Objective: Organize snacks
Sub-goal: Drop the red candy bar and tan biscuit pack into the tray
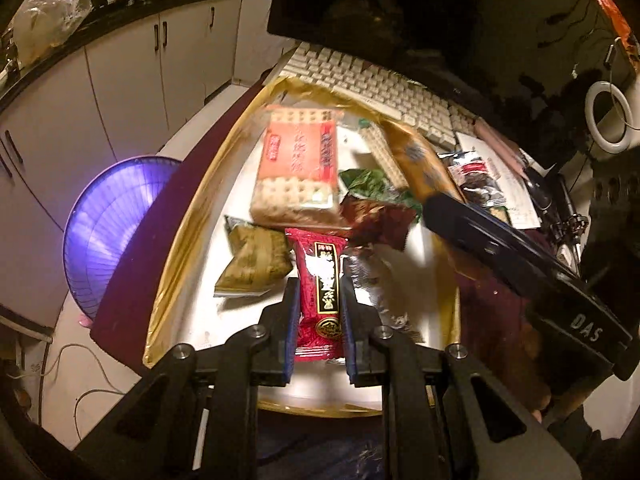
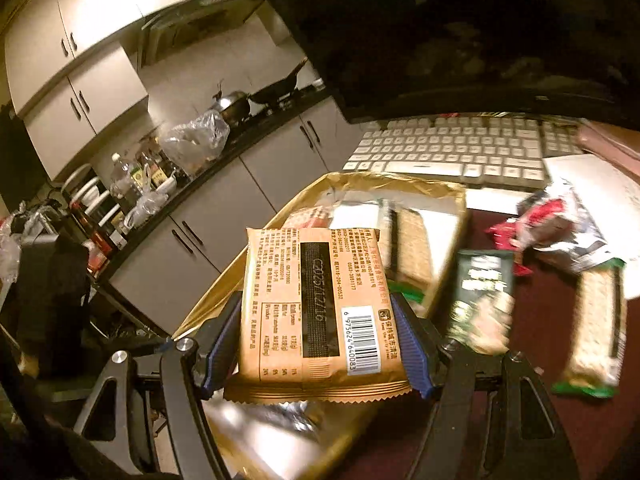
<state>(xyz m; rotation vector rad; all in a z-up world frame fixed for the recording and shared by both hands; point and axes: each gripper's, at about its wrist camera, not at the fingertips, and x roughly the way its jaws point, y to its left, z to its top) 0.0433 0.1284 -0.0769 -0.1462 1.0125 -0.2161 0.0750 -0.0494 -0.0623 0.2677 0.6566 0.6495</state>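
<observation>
Across the dark red desk [image 2: 500, 420], the gold-rimmed tray [image 1: 176, 248] takes up the near left part, just in front of the white keyboard [image 2: 460, 148] at the back edge. I see its white floor already crowded: a big pack of square crackers [image 1: 298, 168] toward the far side, a wrapped leaf-green dumpling [image 1: 252, 260] near the left rim, crinkly green and maroon foil wrappers in the middle.

My right gripper [image 2: 320, 312] has its jaws spread wide and pressed on both long sides of a flat tan snack packet [image 2: 316, 312], matte film with a serrated seam, printed back and barcode facing up. It hangs over the tray's near-right edge, long axis pointing away from me toward the keyboard.

My left gripper [image 1: 319, 312] is nearly closed, pinching a narrow red packet [image 1: 320, 292], glossy and crimped, also lengthwise along the fingers, above the tray's near edge.

Both packets sit over the tray; I judge the left one nearer the floor, with free white space just right of it. Loose on the desk right of the tray lie a dark green bar [image 2: 480, 300] and a long cracker sleeve [image 2: 596, 328], blurred.
</observation>
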